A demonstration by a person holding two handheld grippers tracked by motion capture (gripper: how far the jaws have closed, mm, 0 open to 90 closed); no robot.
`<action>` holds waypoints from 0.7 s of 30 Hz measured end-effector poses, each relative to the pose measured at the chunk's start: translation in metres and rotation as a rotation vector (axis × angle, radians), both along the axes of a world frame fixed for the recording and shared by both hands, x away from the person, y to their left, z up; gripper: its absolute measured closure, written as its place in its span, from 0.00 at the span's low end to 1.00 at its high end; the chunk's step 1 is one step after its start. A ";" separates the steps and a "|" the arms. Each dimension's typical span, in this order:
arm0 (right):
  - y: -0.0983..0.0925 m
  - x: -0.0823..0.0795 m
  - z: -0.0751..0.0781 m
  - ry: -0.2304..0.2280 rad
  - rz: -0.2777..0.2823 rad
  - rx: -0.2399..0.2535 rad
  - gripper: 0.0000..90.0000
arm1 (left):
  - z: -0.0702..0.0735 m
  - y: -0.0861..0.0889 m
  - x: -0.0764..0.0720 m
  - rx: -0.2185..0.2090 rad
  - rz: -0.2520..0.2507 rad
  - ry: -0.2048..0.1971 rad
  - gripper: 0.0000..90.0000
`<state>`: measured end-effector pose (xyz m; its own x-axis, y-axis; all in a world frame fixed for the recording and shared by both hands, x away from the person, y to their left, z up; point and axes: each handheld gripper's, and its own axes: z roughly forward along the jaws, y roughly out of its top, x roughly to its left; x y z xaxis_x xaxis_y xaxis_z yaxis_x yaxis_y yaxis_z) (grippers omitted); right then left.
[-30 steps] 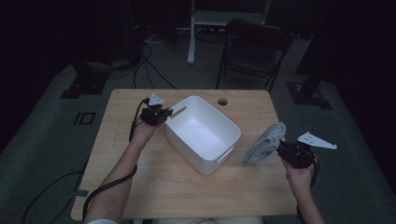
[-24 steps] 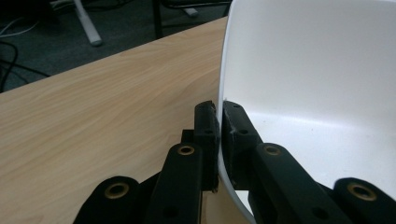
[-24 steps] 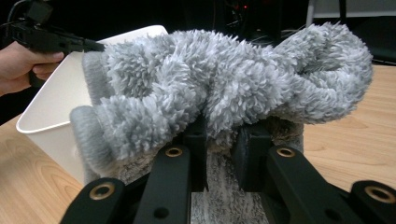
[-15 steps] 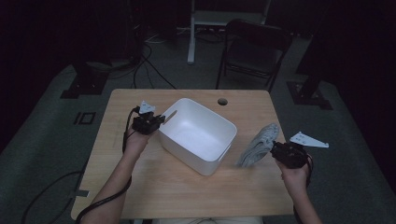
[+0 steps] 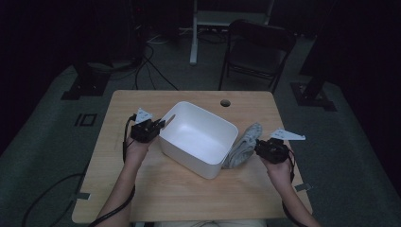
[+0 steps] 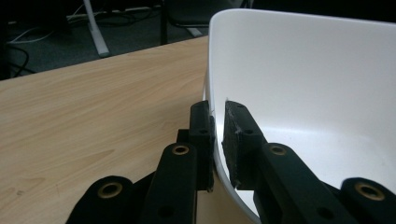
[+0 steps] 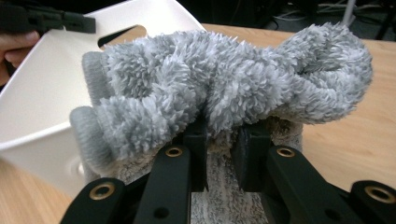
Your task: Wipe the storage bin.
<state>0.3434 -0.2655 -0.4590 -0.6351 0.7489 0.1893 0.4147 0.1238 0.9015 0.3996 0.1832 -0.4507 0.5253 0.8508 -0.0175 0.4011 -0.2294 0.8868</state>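
Note:
A white plastic bin point(image 5: 189, 156) stands in the middle of the wooden table point(image 5: 189, 198). My left gripper point(image 5: 161, 124) holds the bin's left rim. In the left gripper view the gripper point(image 6: 217, 116) has the thin bin wall point(image 6: 303, 70) between its pads; the jaws have just been easing apart a little, the wall still between them. My right gripper point(image 5: 257, 147) is shut on a grey fluffy cloth point(image 5: 243, 144) that lies against the bin's right side. In the right gripper view the cloth point(image 7: 233, 79) bunches over the gripper point(image 7: 222, 135), with the bin point(image 7: 42, 84) behind.
A round cable hole point(image 5: 225, 102) sits in the table's far edge. A dark chair point(image 5: 257, 47) and stand legs are on the floor beyond the table. Bare wood lies in front of the bin.
The bin has slid left across the table with my left gripper on its rim. My right gripper has carried the grey cloth left, up against the bin's right side.

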 end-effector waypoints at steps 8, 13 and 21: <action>0.021 0.013 -0.007 -0.023 -0.003 -0.003 0.86 | -0.001 0.004 0.001 -0.018 -0.038 0.004 0.90; 0.028 0.015 -0.021 0.009 -0.014 -0.039 0.87 | -0.001 0.002 0.002 -0.004 -0.045 0.000 0.90; 0.027 0.010 -0.018 0.014 0.002 -0.043 0.87 | -0.003 -0.001 0.002 -0.006 -0.018 -0.004 0.89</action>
<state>0.3535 -0.2387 -0.4766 -0.6342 0.7551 0.1663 0.4271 0.1629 0.8894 0.4013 0.1824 -0.4532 0.5407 0.8409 -0.0210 0.3935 -0.2308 0.8899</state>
